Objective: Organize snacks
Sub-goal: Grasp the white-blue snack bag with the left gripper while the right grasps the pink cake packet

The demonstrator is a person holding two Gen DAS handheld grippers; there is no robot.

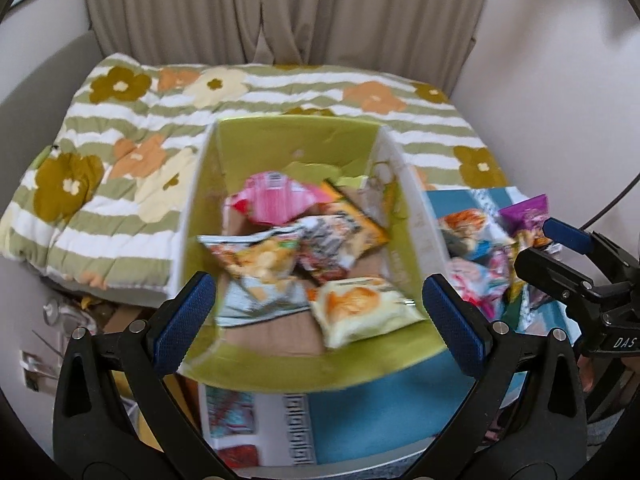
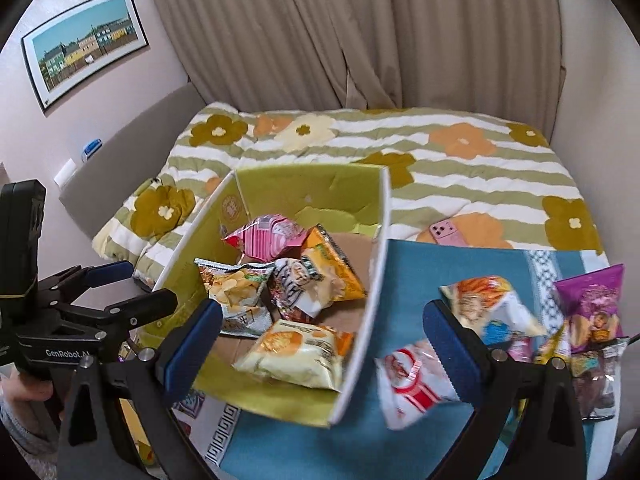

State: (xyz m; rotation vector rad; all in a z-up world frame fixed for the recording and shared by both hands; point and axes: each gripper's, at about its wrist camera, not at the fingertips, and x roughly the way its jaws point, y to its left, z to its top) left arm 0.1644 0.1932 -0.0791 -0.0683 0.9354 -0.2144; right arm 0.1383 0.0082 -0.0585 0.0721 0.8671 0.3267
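Note:
A green cardboard box stands on the bed and holds several snack bags: a pink one, a chip bag, an orange one and a pale yellow one. More bags lie right of the box on a blue mat: a red-white bag, an orange-blue bag and a purple bag. My left gripper is open and empty over the box's near edge. My right gripper is open and empty above the box's right wall.
The bed has a flowered, striped quilt. A pink phone lies on it behind the blue mat. Curtains hang behind the bed. A framed picture is on the left wall.

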